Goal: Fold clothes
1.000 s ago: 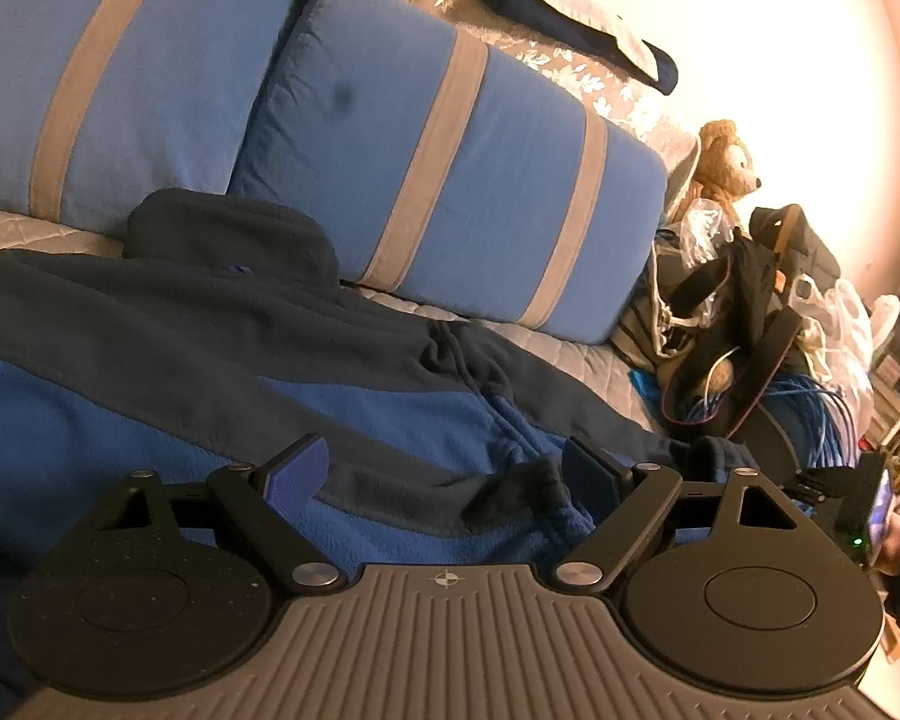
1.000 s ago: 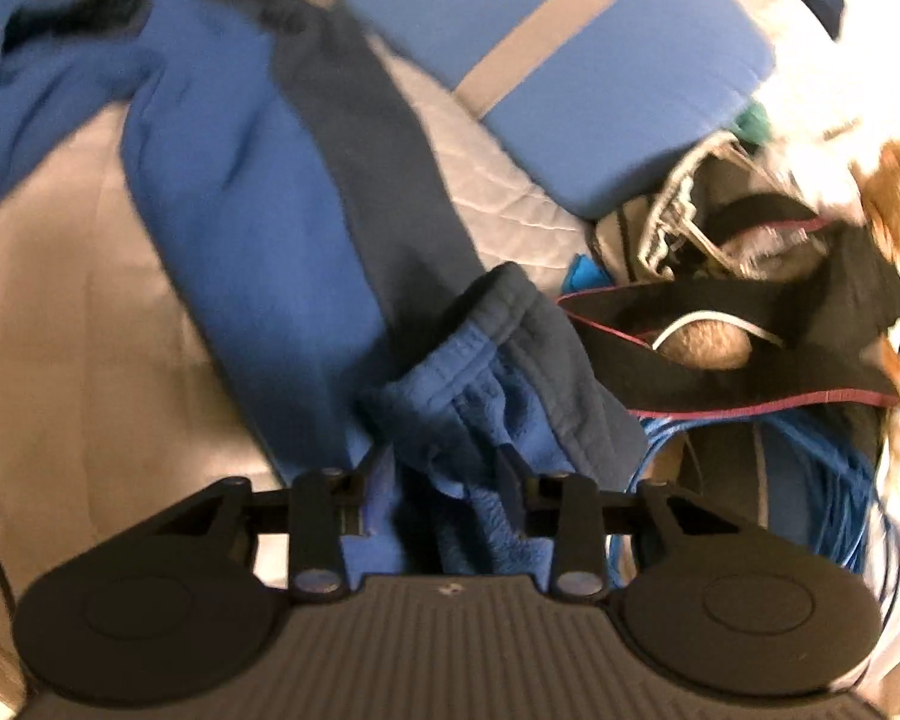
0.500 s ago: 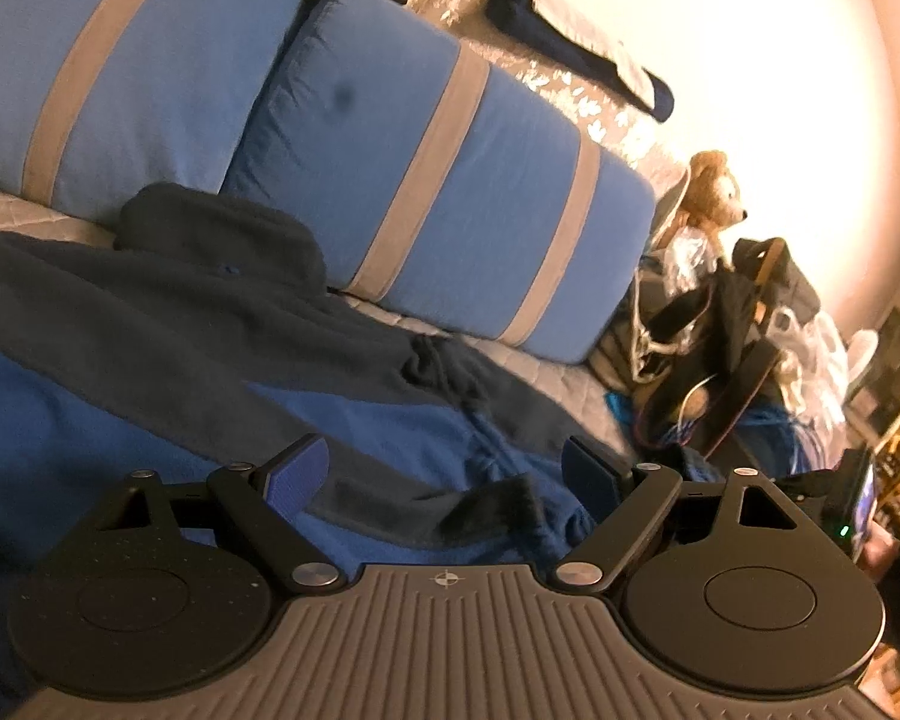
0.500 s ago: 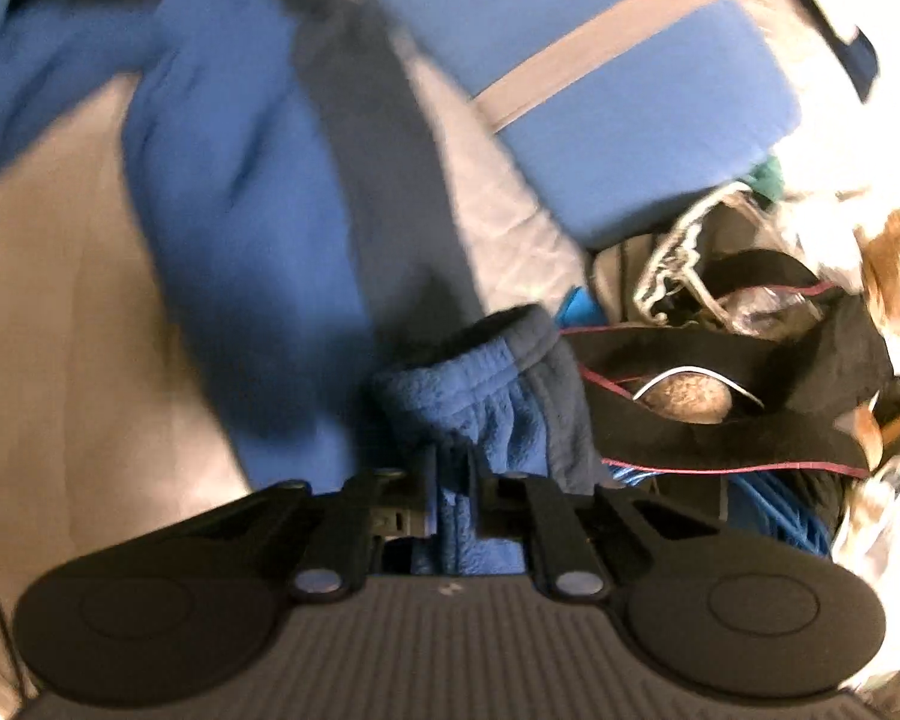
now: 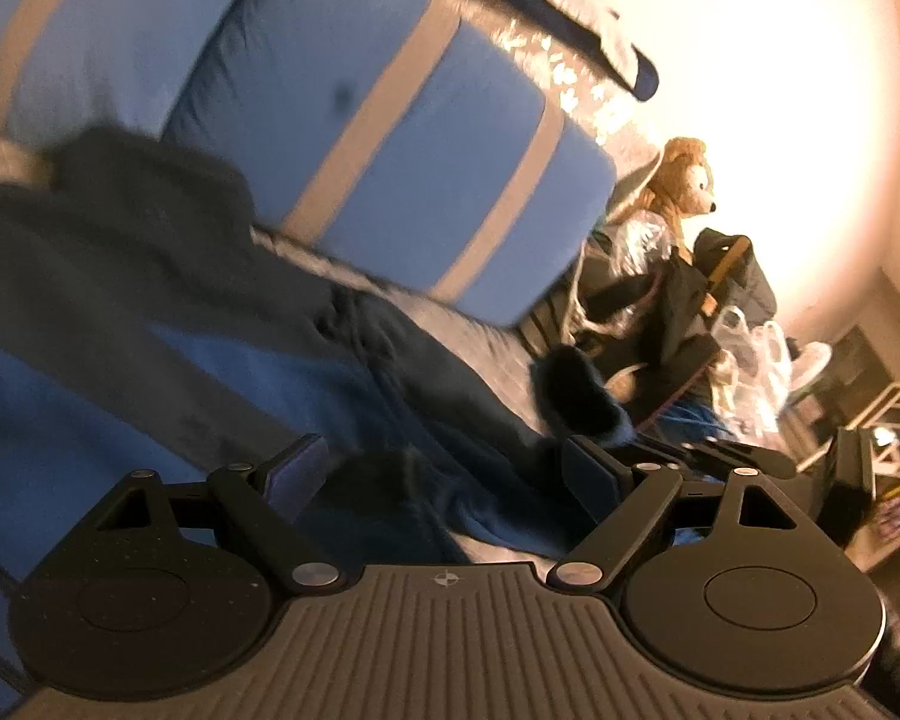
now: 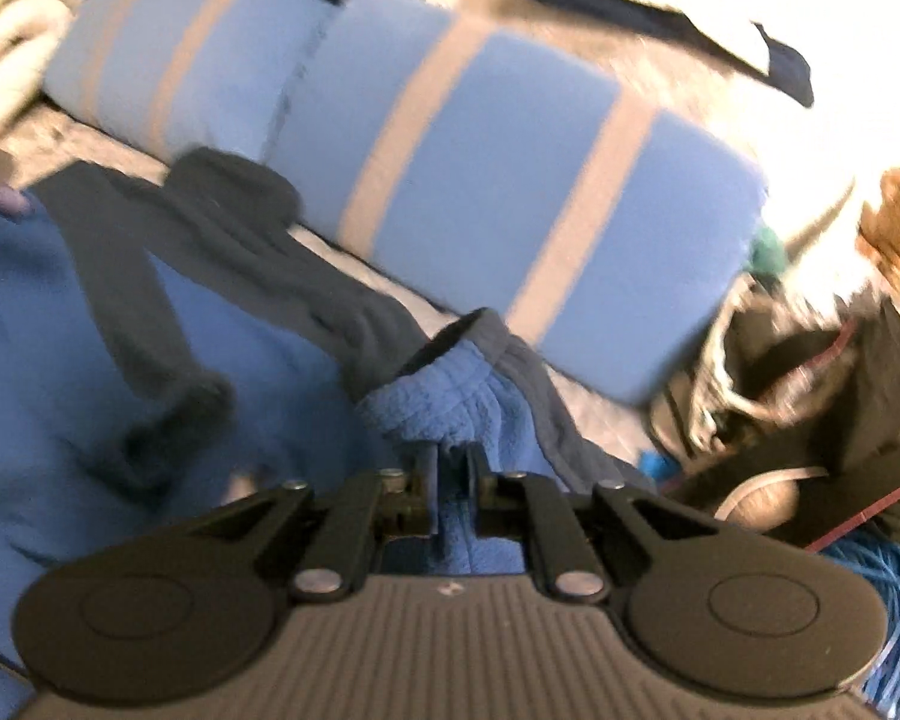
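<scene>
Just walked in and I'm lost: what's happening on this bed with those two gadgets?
A person is folding a blue and grey fleece top spread on the bed, one handheld tool in each hand. The right tool is shut on the sleeve cuff, which hangs bunched above the mattress. The left tool is open over the top's body, gripping nothing. Striped blue pillows lie behind.

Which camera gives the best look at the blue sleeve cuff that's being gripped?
The right wrist view: the sleeve cuff fills the middle, pinched in the shut right gripper. The left wrist view shows only a dark, blurred cuff end beyond the open left gripper.
</scene>
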Motion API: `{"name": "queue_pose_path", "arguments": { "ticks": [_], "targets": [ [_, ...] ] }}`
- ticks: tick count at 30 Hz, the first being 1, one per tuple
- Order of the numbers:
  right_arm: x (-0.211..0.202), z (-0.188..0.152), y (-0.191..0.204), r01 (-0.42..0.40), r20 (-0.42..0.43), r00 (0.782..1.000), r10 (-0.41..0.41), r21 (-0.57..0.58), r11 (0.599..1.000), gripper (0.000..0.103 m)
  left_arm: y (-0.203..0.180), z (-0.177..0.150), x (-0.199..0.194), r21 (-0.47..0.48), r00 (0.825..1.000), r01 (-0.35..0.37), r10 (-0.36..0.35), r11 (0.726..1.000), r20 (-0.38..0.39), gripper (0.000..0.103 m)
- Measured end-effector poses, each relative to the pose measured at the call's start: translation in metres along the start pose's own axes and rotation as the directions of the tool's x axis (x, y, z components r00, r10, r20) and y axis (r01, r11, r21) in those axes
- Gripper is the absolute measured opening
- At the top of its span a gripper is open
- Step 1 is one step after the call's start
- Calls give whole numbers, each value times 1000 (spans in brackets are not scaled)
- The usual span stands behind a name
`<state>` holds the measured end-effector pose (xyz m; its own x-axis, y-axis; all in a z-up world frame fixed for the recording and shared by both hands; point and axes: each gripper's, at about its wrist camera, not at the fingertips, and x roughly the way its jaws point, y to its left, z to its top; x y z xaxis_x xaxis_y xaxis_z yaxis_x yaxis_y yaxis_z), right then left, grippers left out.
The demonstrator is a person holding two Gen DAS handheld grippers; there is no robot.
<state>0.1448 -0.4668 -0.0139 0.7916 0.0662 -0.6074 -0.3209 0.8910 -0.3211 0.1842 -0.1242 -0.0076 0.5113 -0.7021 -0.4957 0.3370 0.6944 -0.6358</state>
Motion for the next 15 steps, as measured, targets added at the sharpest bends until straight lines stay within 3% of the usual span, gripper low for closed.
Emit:
{"name": "queue_pose_path", "arguments": {
  "ticks": [6,11,15],
  "targets": [
    [-2,21,29,-55,51,997,57,-29,998,9,-2,0,33,-153,987,110,-127,982,-101,86],
    [5,29,50,-69,65,995,72,-47,997,9,1,-2,69,-361,956,171,-242,917,-163,86],
    [6,30,65,-62,80,995,66,-61,996,9,6,-5,97,-479,936,166,-291,862,-199,86]
  ]
}}
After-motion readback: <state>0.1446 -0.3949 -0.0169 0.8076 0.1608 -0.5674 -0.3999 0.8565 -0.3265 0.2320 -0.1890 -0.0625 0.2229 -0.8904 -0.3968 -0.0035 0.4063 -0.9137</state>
